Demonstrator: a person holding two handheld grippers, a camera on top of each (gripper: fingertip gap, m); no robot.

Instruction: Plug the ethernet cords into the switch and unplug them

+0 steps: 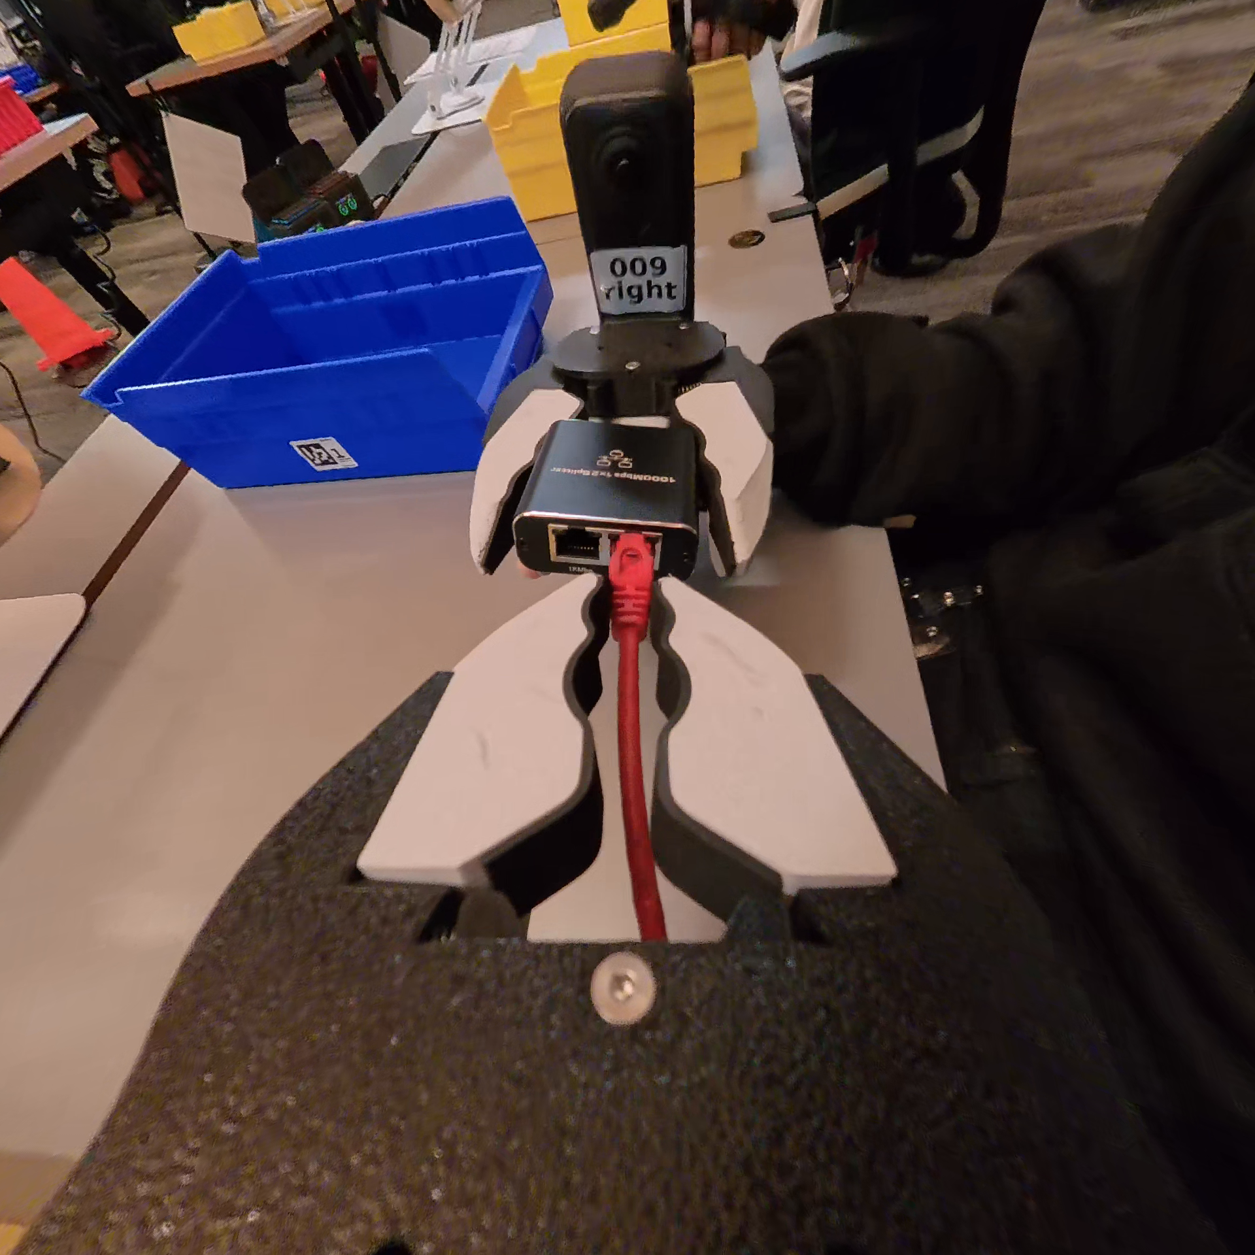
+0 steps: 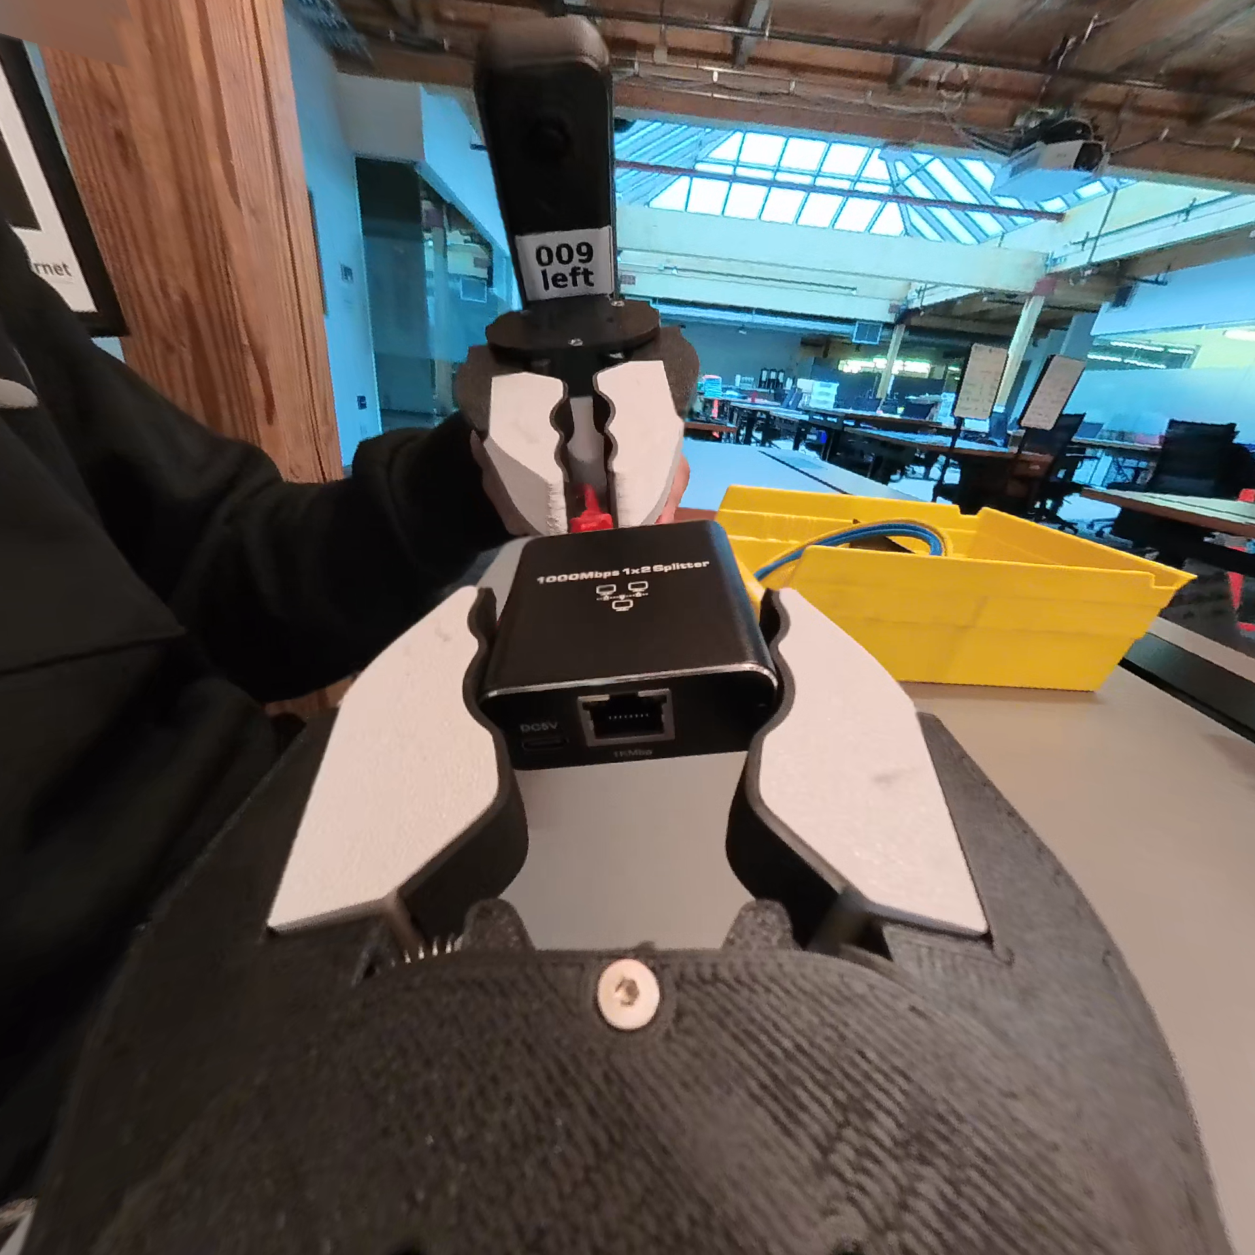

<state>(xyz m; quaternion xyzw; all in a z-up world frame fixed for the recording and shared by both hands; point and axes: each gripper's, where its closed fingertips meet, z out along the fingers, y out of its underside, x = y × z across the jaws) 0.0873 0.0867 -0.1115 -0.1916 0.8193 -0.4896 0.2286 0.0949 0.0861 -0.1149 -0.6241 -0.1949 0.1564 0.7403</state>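
1. I am at a long pale worktop (image 1: 285, 679) in an open workshop with skylights; a blue bin (image 1: 326, 380) sits to one side of it and a yellow bin (image 2: 951, 597) holding a blue cable (image 2: 862, 536) to the other.
2. My right hand-held gripper (image 2: 625, 652) is clamped on the sides of the black switch (image 2: 621, 611), holding it level just above the worktop.
3. My left hand-held gripper (image 1: 628, 611) is closed on the red ethernet cord (image 1: 635, 747) just behind its plug, the cord running back between the fingers.
4. Progress, as I judge it: the red plug sits in 1 of the 2 side-by-side ports facing my left hand-held gripper. The port beside it is empty, and so is the single port on the opposite face.
5. I cannot tell whether the latch has clicked home; the plug looks seated, but the boot hides the tab.
6. Left to do: the other cords, probably the blue cable, then unplugging everything.
7. Pose: my 2 hand-held grippers face each other in 1 line, and a black sleeve (image 1: 951, 421) reaches in behind the right one.
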